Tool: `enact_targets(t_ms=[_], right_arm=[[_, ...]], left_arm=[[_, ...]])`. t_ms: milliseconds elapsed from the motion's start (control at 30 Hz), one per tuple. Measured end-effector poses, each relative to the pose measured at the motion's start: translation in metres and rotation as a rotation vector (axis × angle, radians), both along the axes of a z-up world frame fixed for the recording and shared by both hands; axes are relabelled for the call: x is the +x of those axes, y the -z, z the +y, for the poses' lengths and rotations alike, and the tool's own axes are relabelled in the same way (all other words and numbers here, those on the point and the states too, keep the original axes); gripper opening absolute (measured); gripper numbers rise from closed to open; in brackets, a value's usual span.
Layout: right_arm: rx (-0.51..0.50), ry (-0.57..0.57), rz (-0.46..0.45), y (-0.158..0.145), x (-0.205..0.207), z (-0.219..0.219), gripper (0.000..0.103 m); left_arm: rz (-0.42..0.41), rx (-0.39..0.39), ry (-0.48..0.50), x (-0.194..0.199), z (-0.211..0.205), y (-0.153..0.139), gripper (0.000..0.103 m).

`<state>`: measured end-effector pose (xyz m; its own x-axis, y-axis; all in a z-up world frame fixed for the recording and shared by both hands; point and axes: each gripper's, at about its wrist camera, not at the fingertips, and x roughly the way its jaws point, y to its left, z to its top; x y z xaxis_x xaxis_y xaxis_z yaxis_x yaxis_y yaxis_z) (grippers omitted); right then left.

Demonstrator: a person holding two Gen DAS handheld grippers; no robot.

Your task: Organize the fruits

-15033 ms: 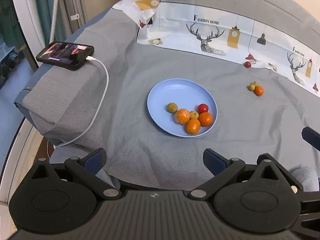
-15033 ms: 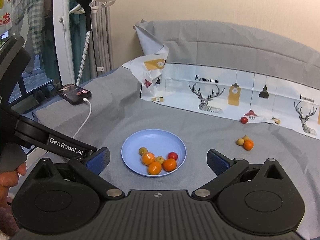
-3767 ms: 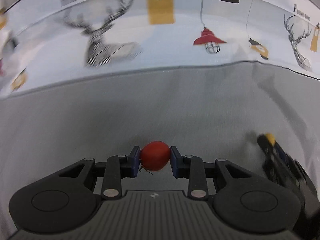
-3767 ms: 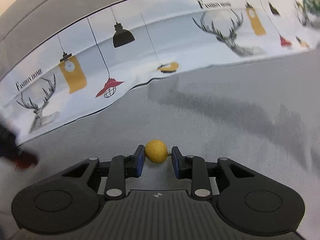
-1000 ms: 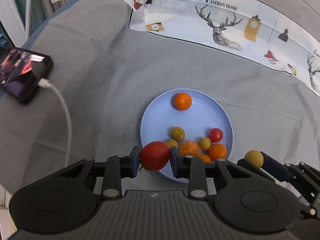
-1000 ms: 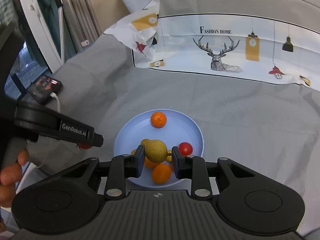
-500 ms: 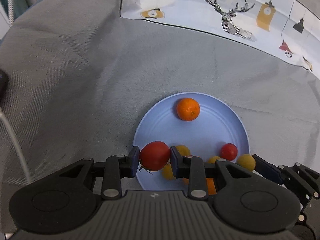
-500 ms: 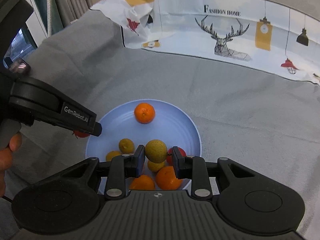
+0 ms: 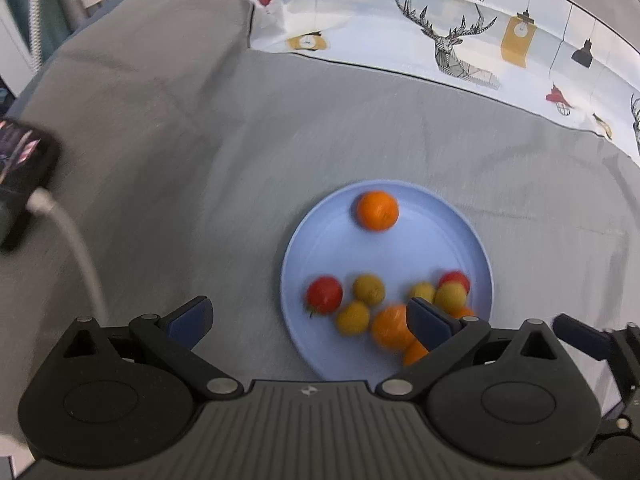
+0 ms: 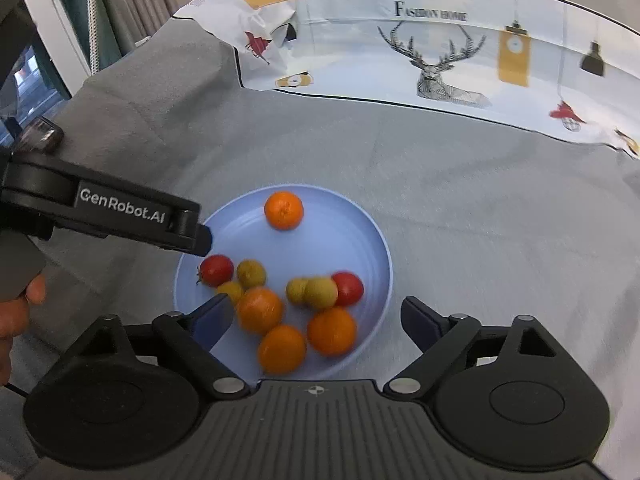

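A light blue plate (image 9: 472, 240) (image 10: 352, 216) lies on the grey cloth and holds several fruits. A red tomato (image 9: 324, 294) (image 10: 216, 270) lies at the plate's left edge. A yellow-green fruit (image 10: 321, 291) rests against a second red tomato (image 10: 348, 283). One orange (image 9: 377, 211) (image 10: 283, 210) sits apart at the far side, others at the near side. My left gripper (image 9: 308, 318) is open and empty just above the plate's near left edge. My right gripper (image 10: 316, 316) is open and empty above the plate's near side. The left gripper's body (image 10: 120, 208) shows in the right wrist view.
A black phone (image 9: 20, 168) with a white cable (image 9: 80, 256) lies on the cloth at the left. A white printed cloth with deer and lamps (image 9: 460, 48) runs along the back. Curtains and a window frame (image 10: 60, 32) stand at the far left.
Both grippers have opened. The red tomato has dropped from the left gripper onto the plate's left edge. The yellow-green fruit has dropped from the right gripper beside the other tomato.
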<state>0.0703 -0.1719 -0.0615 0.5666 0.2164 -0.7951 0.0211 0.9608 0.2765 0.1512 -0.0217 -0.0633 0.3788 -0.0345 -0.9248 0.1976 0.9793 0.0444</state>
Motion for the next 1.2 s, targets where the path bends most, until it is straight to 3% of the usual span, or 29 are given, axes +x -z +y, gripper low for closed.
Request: enact_targets(t_ms=[167, 367, 600, 900, 1200], right_arm=[[0.003, 0.016, -0.008, -0.02, -0.031, 0.006, 0.098], [-0.072, 0.071, -0.08, -0.042, -0.077, 0.017, 0.1], [-0.11, 0.09, -0.119, -0.05, -0.118, 0.027, 0.1], [-0.158, 0.099, -0.218, -0.073, -0.148, 0.033, 0.102], [-0.164, 0.107, -0.253, -0.082, -0.16, 0.033, 0.102]], left_arm=[[-0.006, 0.003, -0.006, -0.038, 0.01, -0.014, 0.103], [-0.055, -0.001, -0.003, -0.084, 0.021, -0.029, 0.103], [-0.107, -0.009, -0.005, -0.124, 0.03, -0.044, 0.103], [-0.165, -0.002, 0.017, -0.153, 0.03, -0.058, 0.103], [-0.197, 0.001, 0.029, -0.164, 0.027, -0.065, 0.103]])
